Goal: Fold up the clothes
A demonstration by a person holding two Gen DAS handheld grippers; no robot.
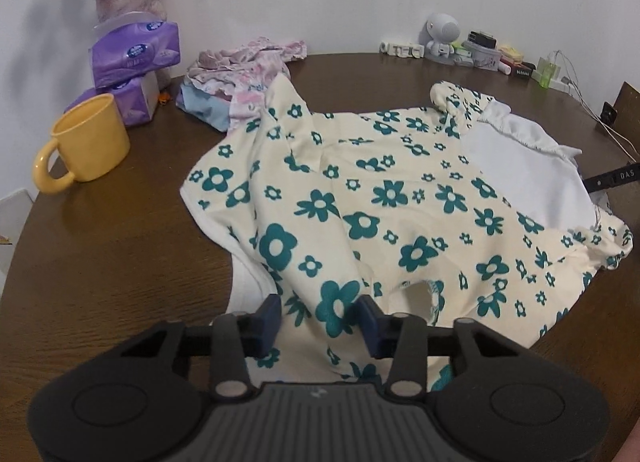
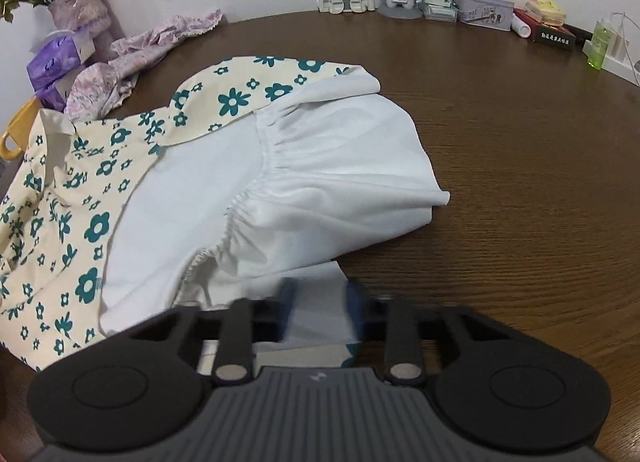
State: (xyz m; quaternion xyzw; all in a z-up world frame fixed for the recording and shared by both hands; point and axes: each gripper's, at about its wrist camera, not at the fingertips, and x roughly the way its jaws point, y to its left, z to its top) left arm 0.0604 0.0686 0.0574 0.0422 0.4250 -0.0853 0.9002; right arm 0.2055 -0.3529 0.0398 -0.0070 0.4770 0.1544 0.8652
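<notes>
Both grippers [image 1: 320, 318] [image 2: 318, 312] angled downward

My left wrist camera sits just behind its gripper [image 1: 320, 318], looking steeply down and forward across the round table [image 1: 120, 262] toward the wall, close over the flowered garment [image 1: 400, 197]. My right wrist camera looks the same way from nearer the white lining [image 2: 320, 165]. Both views share the garment, the robot-shaped speaker [image 1: 440, 37] and the vase [image 2: 80, 5].
</notes>
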